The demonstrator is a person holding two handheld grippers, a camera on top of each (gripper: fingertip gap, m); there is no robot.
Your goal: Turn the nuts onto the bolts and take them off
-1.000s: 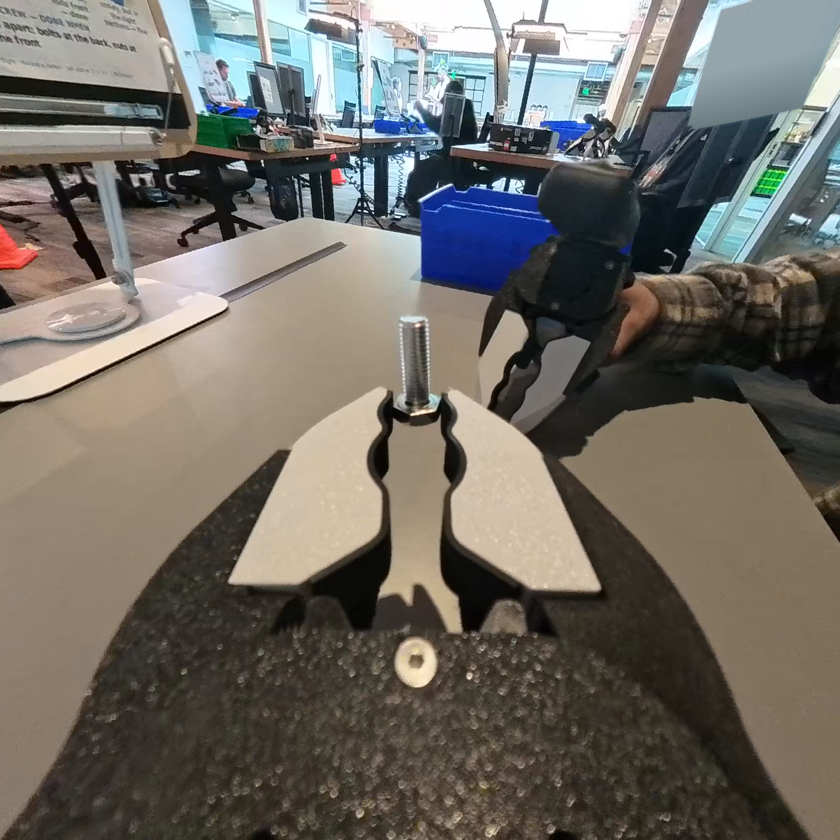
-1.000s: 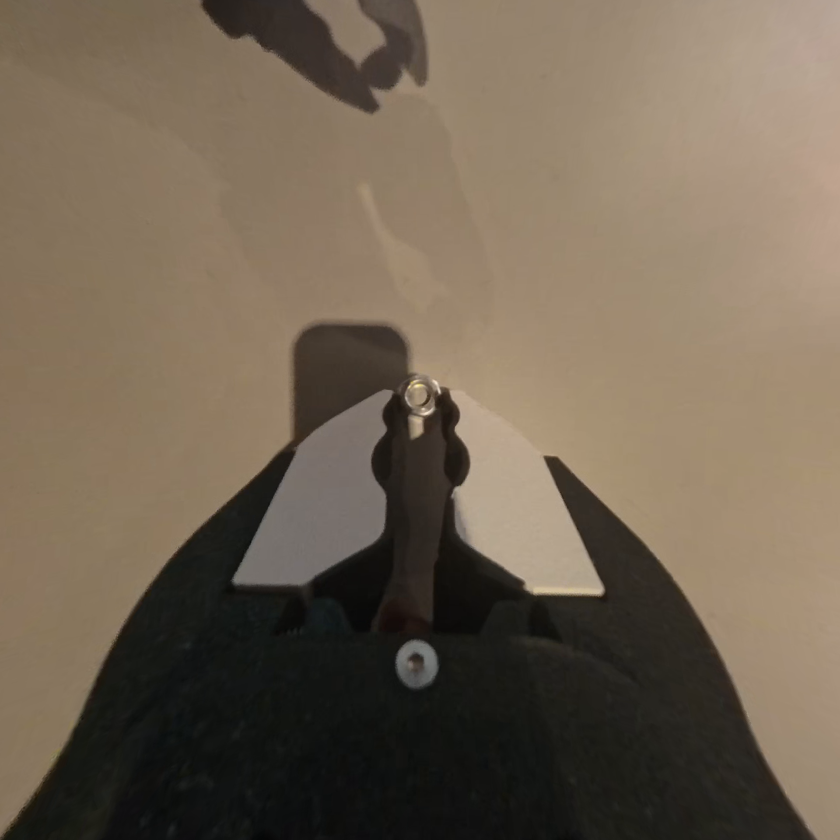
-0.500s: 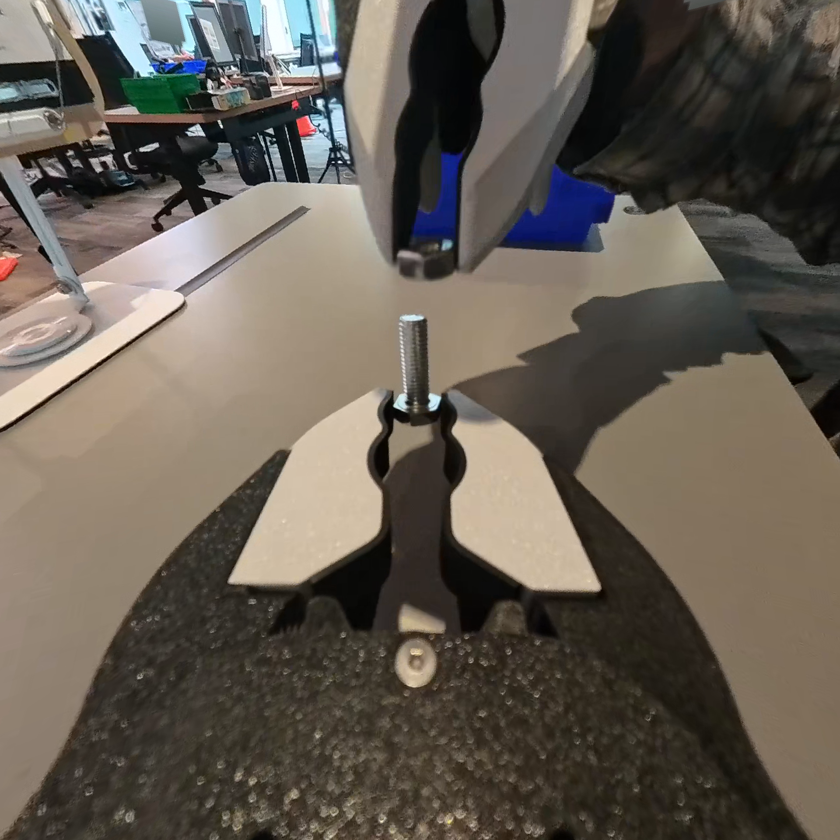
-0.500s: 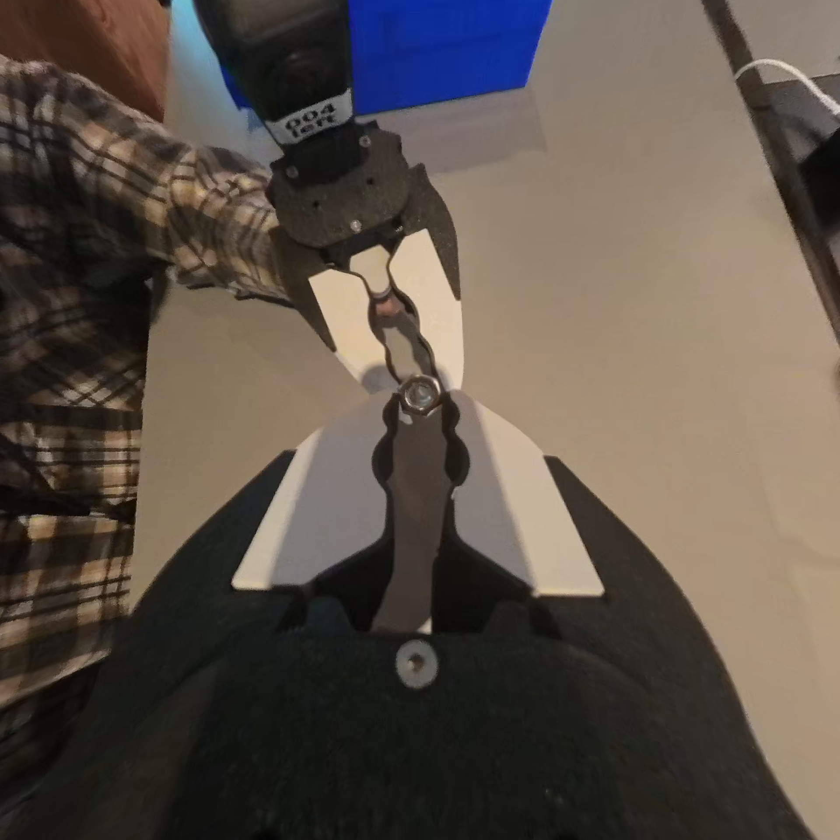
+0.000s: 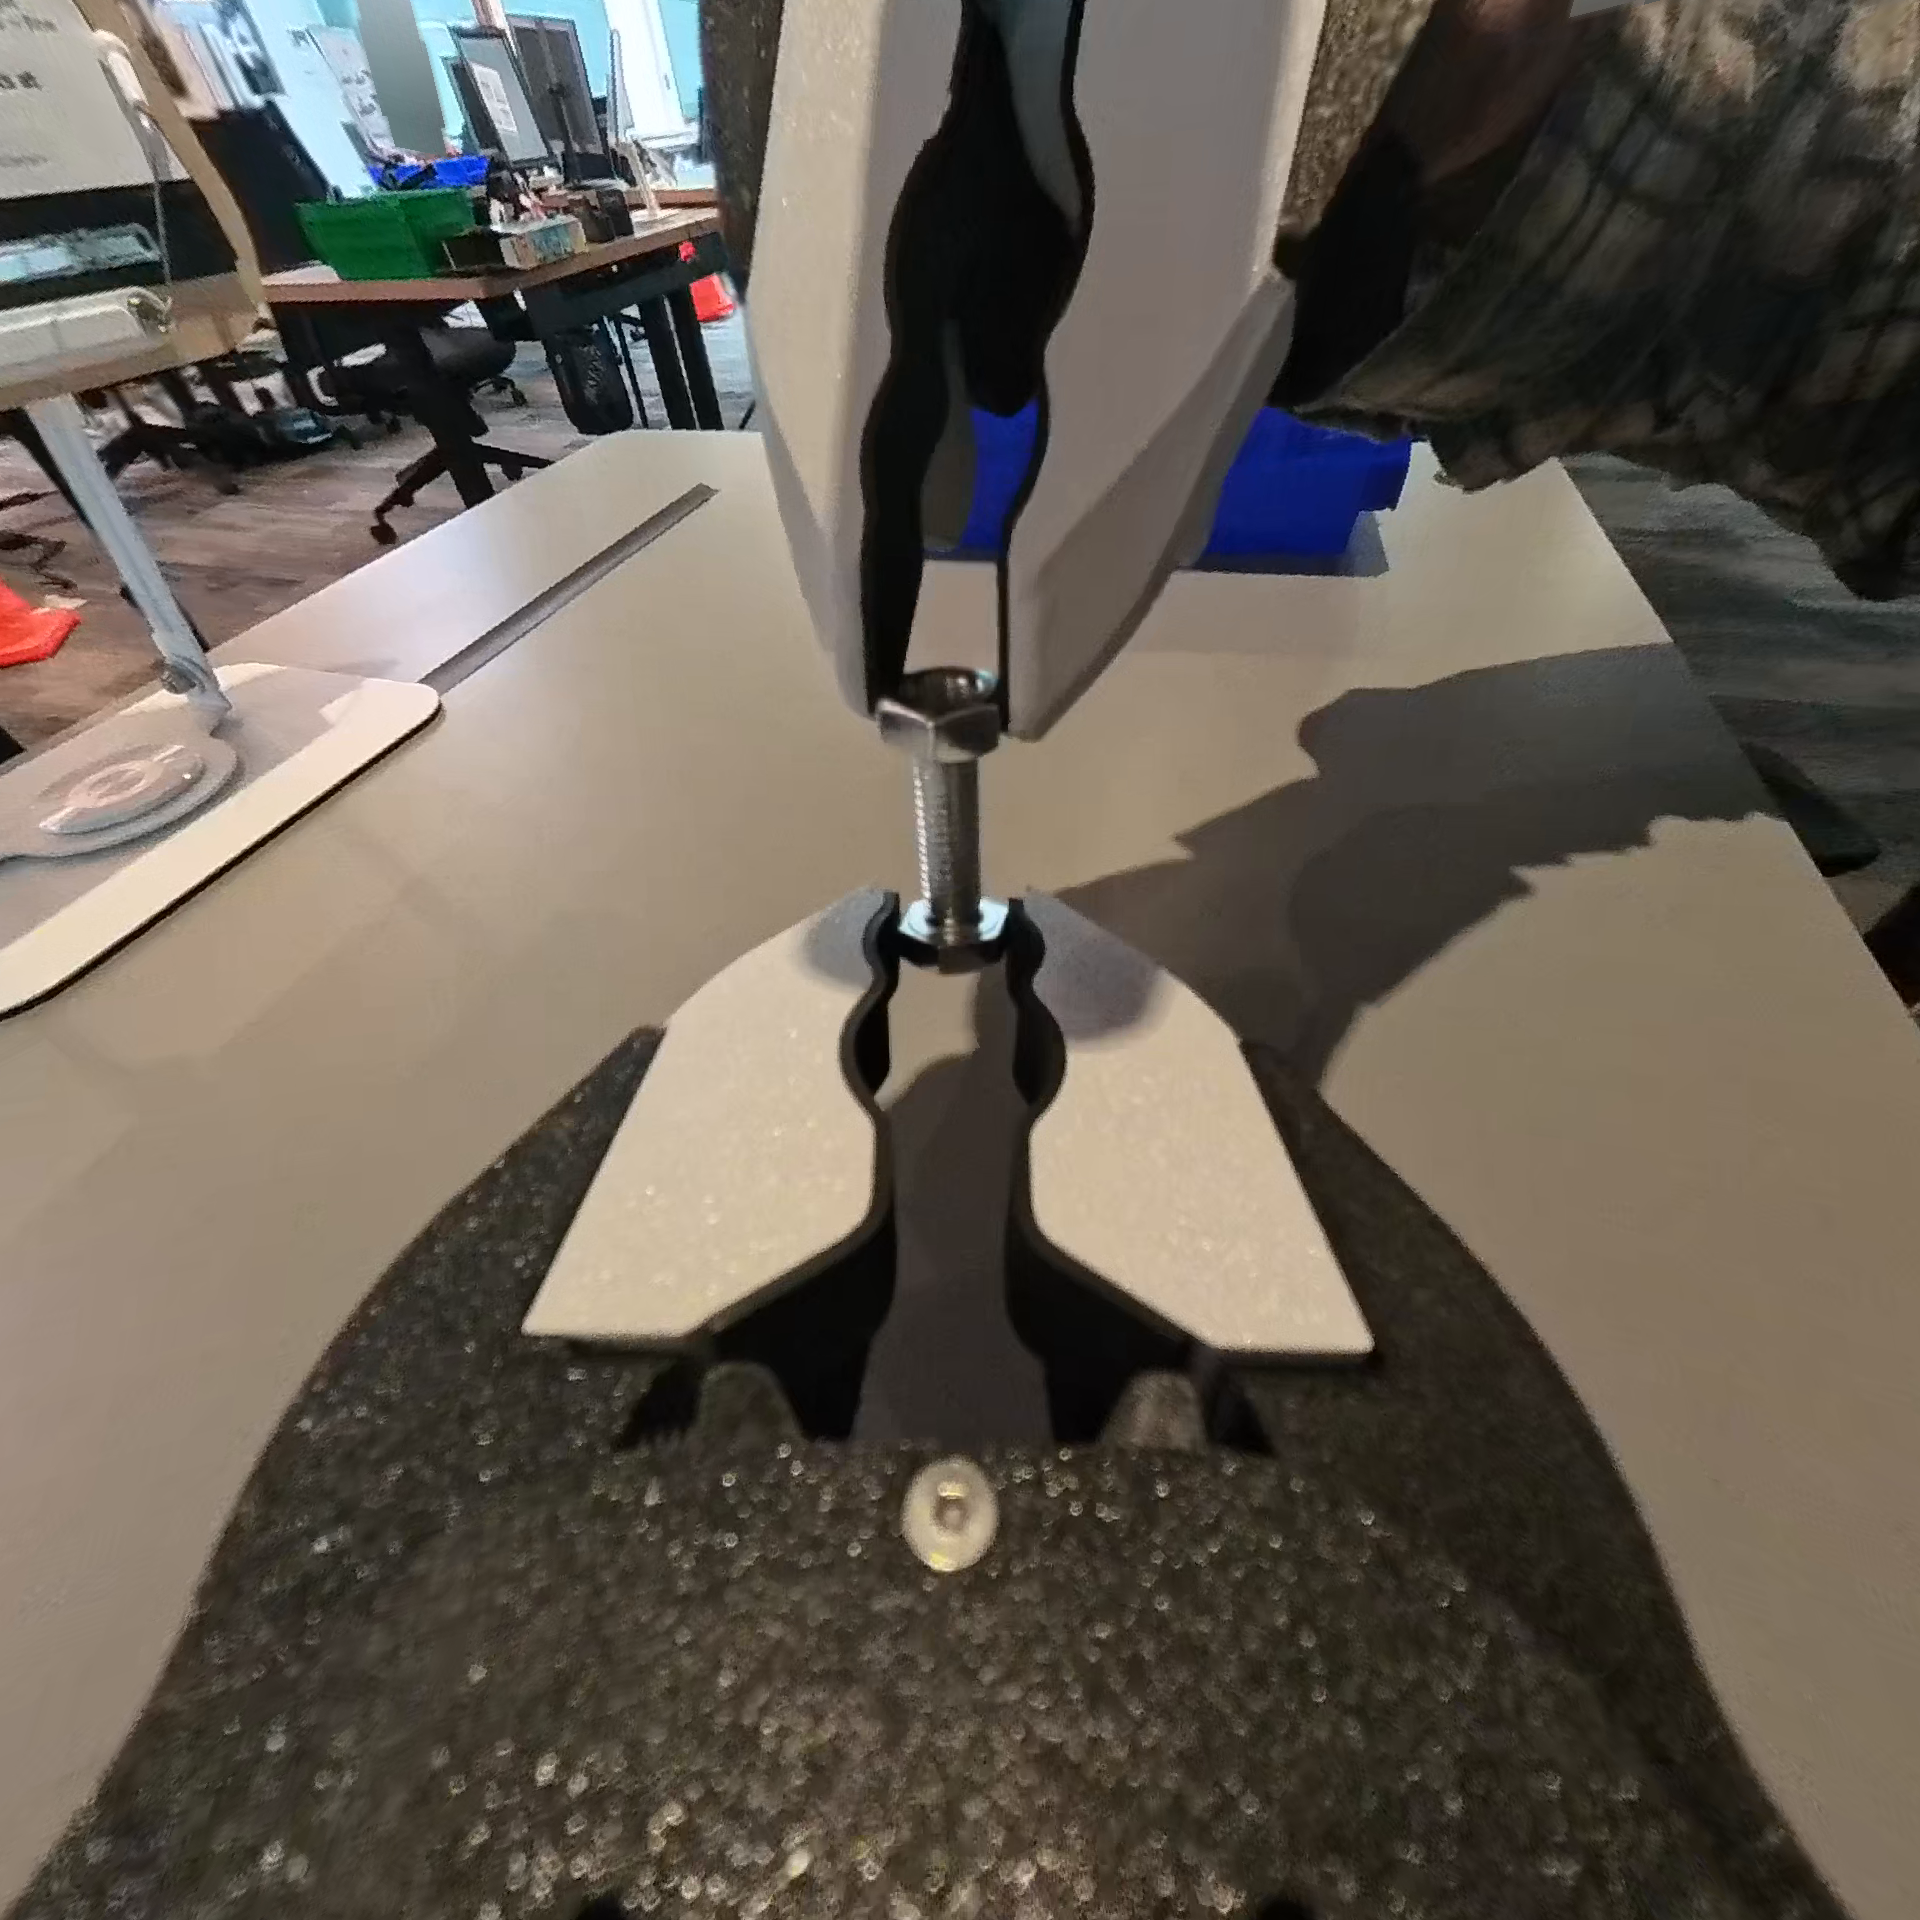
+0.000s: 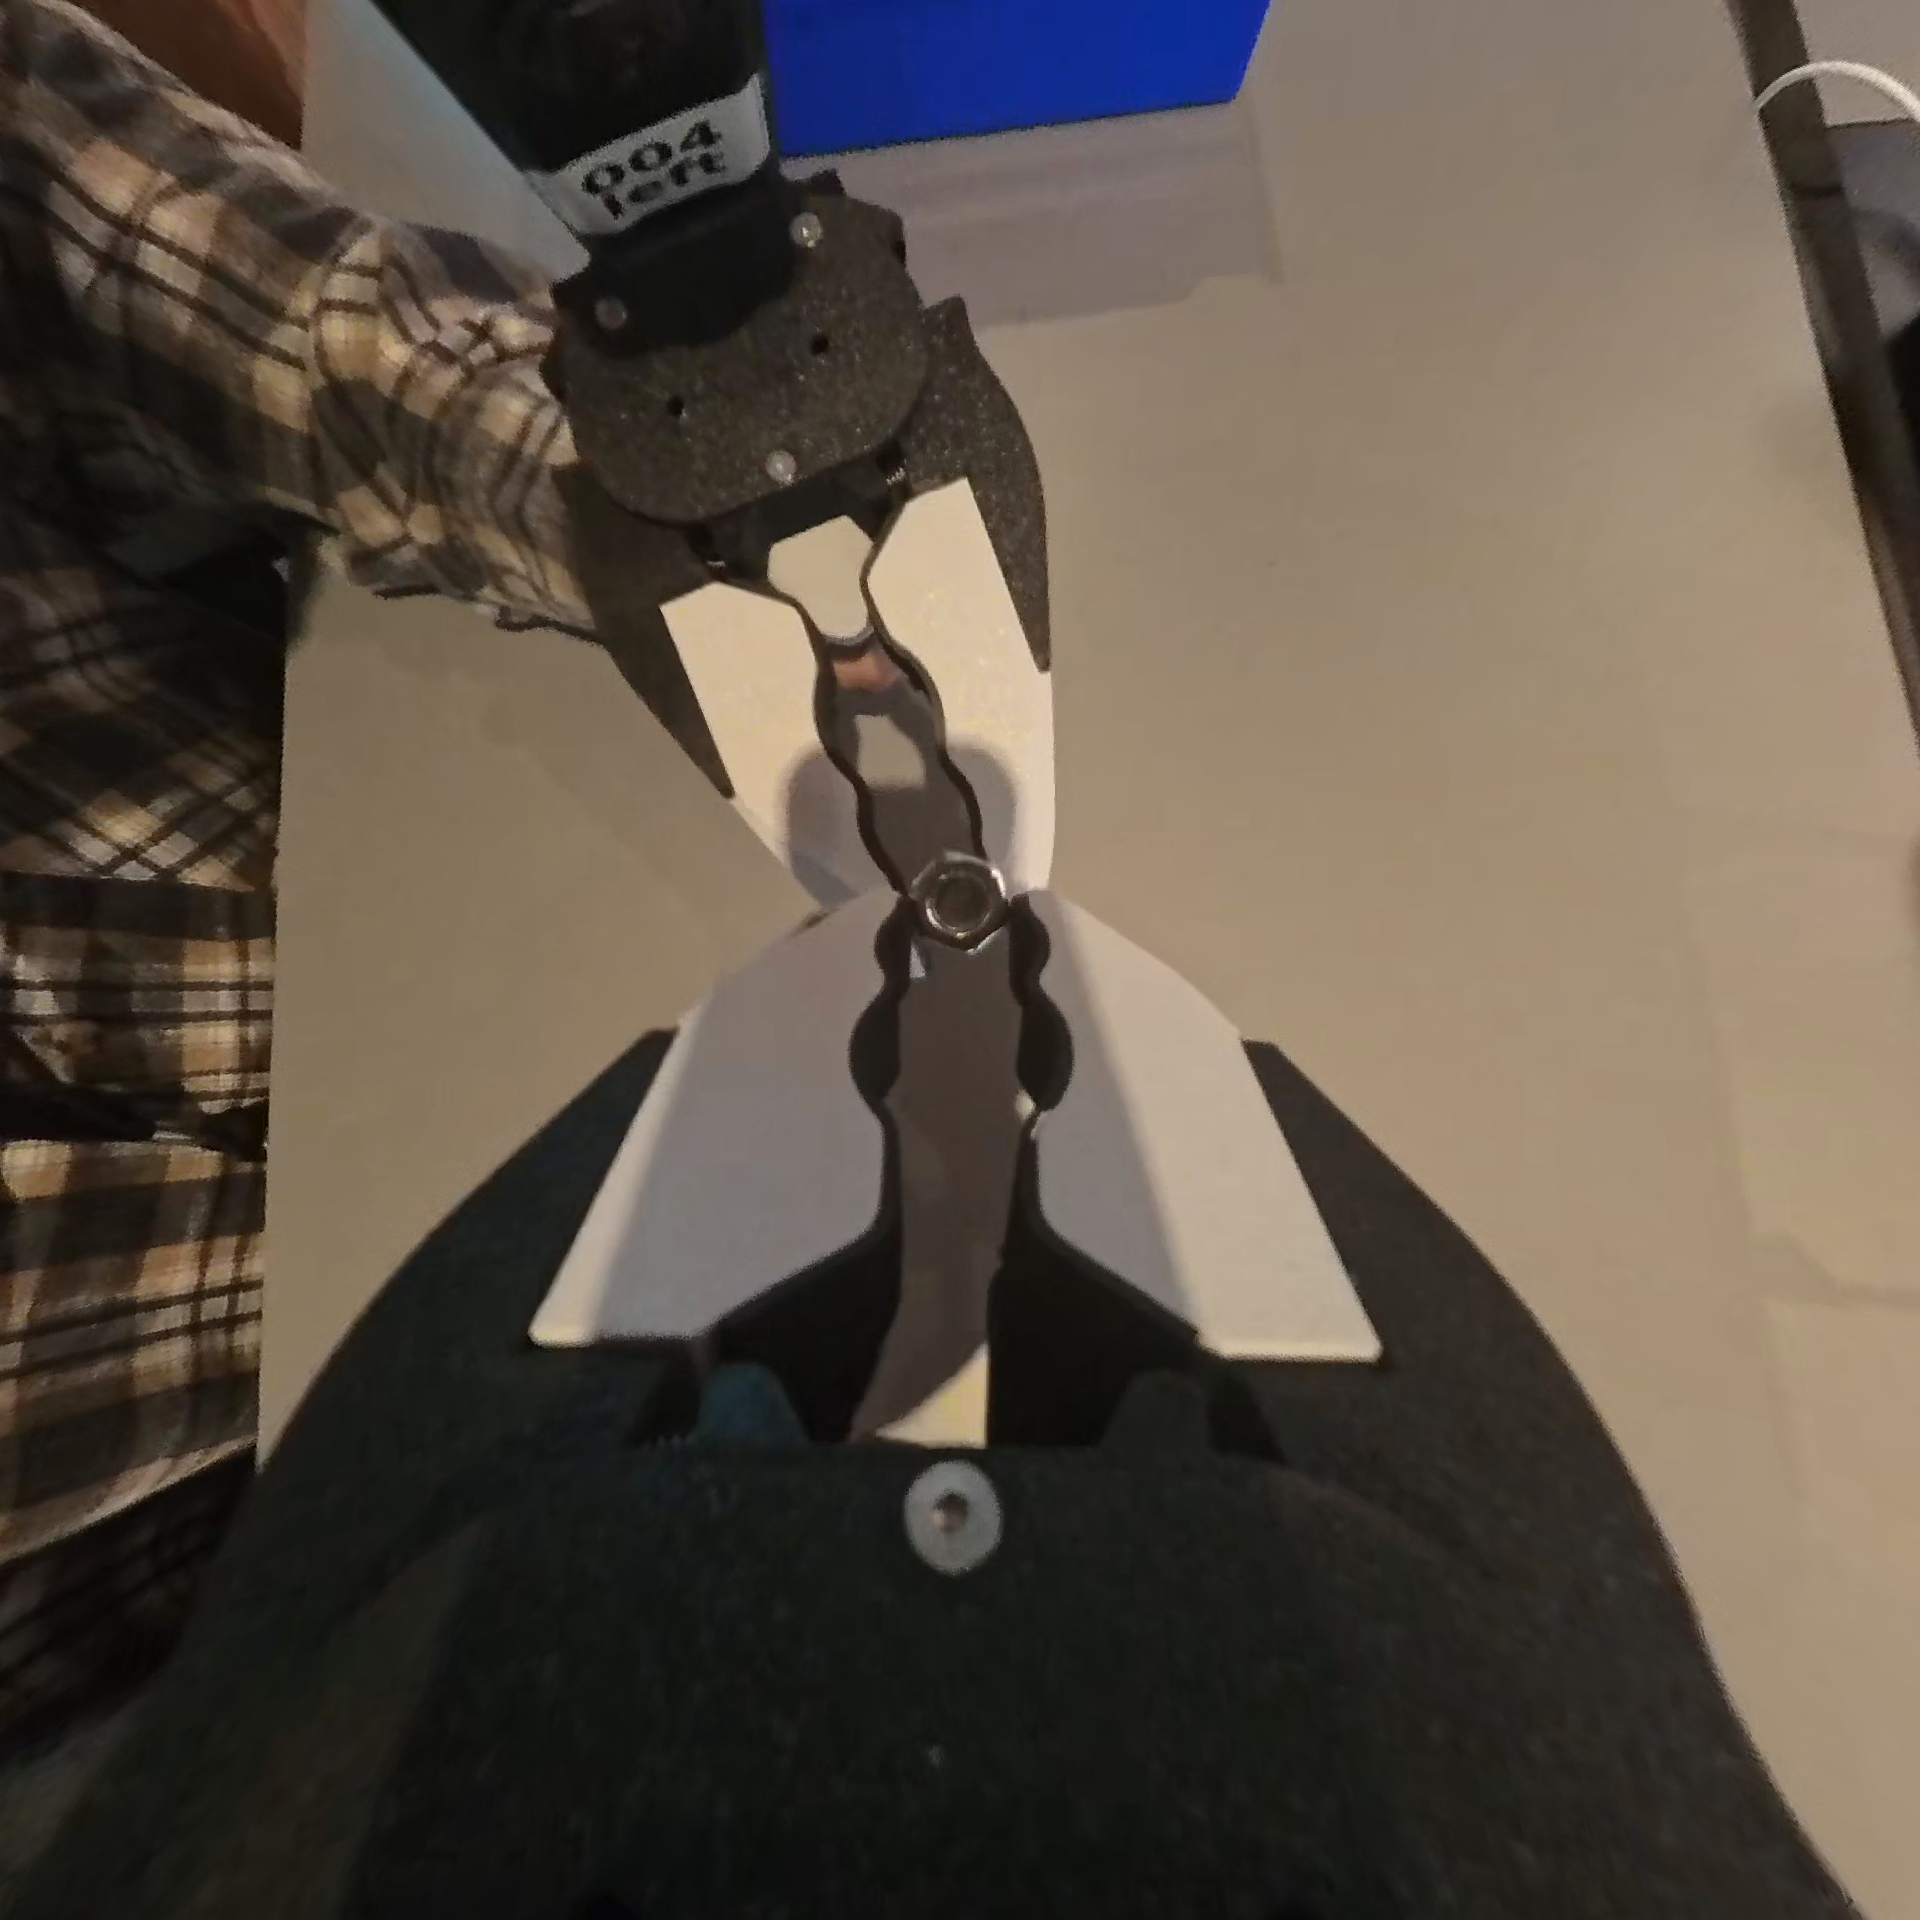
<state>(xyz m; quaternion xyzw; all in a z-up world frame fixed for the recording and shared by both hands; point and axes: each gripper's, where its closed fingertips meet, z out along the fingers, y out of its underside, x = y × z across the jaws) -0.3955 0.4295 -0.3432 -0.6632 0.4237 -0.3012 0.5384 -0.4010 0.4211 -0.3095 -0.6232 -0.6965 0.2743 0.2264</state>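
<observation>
My left gripper [image 5: 951,935] is shut on the hex head of a silver bolt [image 5: 943,831] and holds it upright, thread up, just above the grey table [image 5: 416,935]. My right gripper [image 5: 940,712] comes straight down from above and is shut on a silver nut [image 5: 938,717], which sits on the top end of the thread. In the right wrist view I look down on the nut [image 6: 956,904] between my own fingertips [image 6: 956,914], with the bolt hidden under it and the left gripper [image 6: 940,883] reaching in from the upper left.
A blue bin [image 5: 1288,488] stands at the table's far edge behind the grippers. A white stand base [image 5: 187,758] lies on the table at the left. A plaid sleeve [image 6: 156,520] holds the left gripper. A dark strip and white cable [image 6: 1818,156] run along the right. Less than 4 cm separates the two grippers' tips.
My right gripper has come down with the nut from above the bolt until the nut rests on the thread's top end. The left gripper has kept the bolt still.
</observation>
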